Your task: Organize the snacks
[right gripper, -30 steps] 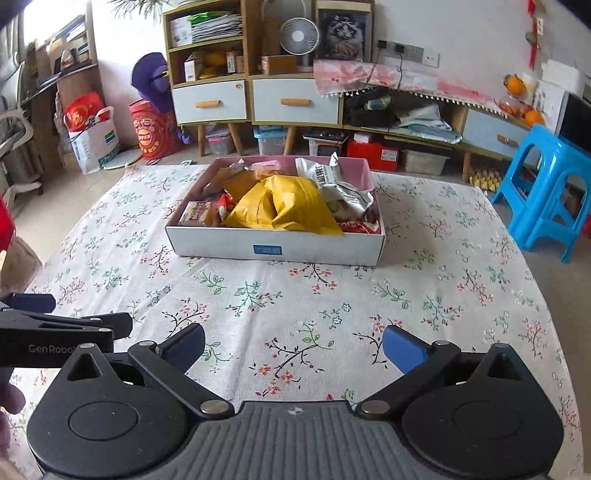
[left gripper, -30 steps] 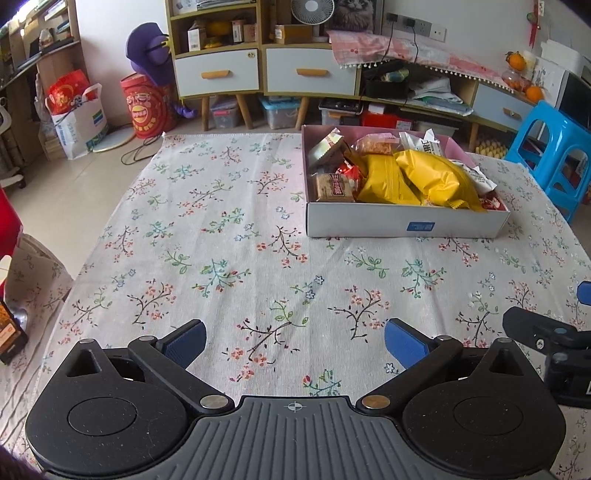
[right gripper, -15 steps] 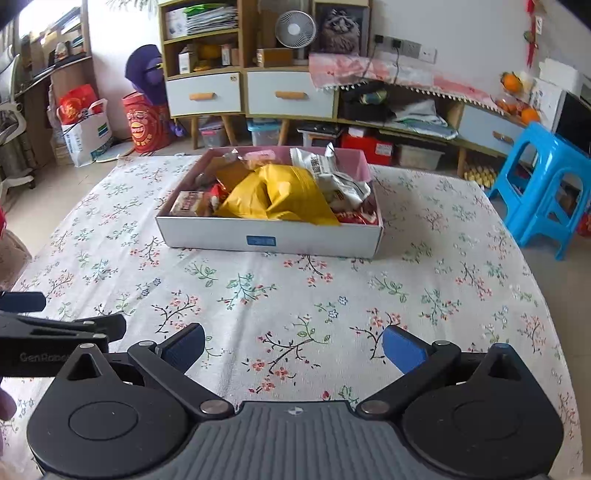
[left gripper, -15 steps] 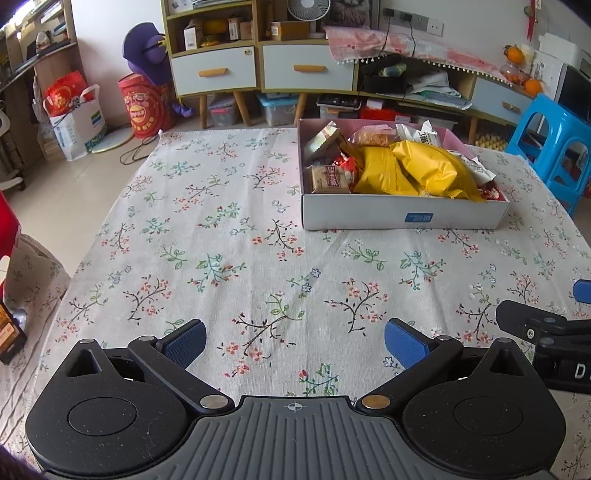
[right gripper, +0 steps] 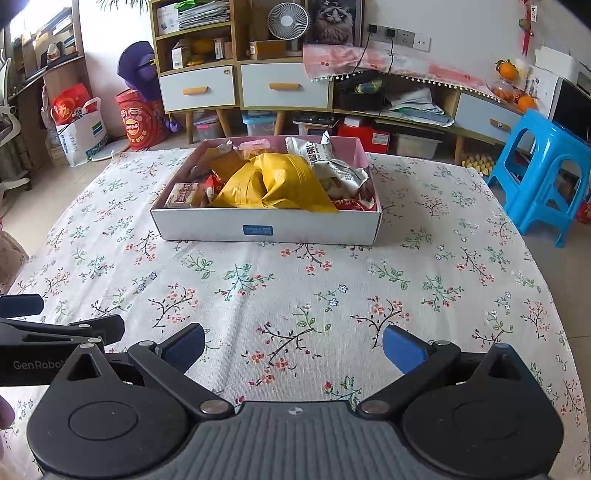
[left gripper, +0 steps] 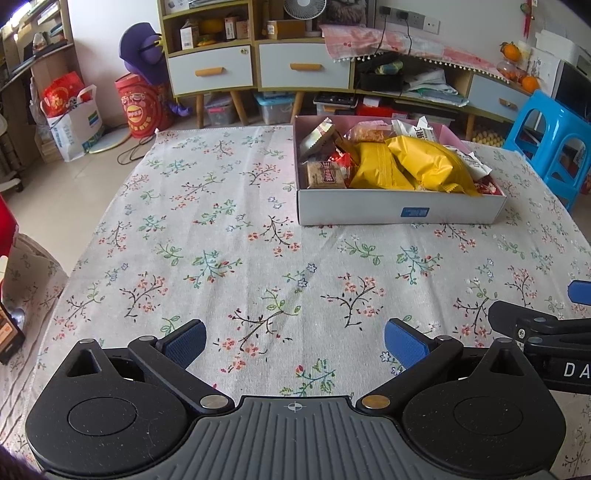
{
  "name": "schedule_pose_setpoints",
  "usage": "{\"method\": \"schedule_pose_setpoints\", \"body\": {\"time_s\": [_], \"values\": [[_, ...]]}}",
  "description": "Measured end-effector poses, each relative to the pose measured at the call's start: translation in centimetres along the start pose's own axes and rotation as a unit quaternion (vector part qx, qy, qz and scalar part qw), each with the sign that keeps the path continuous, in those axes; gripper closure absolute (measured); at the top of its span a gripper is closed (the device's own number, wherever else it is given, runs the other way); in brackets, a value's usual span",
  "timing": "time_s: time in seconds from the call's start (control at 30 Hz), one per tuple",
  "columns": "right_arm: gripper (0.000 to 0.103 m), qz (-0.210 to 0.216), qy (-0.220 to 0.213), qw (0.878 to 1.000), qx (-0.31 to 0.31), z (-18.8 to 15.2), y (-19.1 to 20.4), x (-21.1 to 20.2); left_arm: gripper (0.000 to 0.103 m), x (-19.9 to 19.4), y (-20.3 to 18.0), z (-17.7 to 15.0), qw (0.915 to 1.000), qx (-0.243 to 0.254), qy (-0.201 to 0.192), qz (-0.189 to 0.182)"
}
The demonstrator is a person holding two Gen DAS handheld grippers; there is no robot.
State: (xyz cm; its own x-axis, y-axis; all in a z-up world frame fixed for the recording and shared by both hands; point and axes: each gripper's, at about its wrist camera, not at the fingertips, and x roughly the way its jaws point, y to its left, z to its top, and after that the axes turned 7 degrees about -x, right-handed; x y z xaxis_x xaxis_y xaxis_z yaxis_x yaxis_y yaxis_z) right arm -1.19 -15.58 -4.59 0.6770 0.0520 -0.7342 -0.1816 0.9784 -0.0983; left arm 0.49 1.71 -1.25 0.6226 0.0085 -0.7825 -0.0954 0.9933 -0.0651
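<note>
Snack box (right gripper: 266, 229), filled with yellow bags (right gripper: 280, 184) and packets, sat near the table's (left gripper: 184, 221) far edge. Left gripper (left gripper: 294, 343) and right gripper (right gripper: 293, 343) hovered wide open, empty, side by side above the near edge; blue stool (right gripper: 543, 173) beyond the far right corner.

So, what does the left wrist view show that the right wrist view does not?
Only the left view: the right tongs at its right edge, and a brown biscuit pack seen from above. Only the right view: the left tongs at its left edge, and the cat picture in full. Both: the open snack box, yellow bags, floral cloth, blue stool.
</note>
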Motion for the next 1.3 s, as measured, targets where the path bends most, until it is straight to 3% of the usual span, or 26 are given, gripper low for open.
{"method": "schedule_pose_setpoints", "body": {"time_s": [1.3], "values": [[0.009,-0.002,0.000,1.000,0.003,-0.10,-0.38,0.10,0.000,0.04,-0.51,-0.37,0.9999,0.012,-0.001,-0.002]]}}
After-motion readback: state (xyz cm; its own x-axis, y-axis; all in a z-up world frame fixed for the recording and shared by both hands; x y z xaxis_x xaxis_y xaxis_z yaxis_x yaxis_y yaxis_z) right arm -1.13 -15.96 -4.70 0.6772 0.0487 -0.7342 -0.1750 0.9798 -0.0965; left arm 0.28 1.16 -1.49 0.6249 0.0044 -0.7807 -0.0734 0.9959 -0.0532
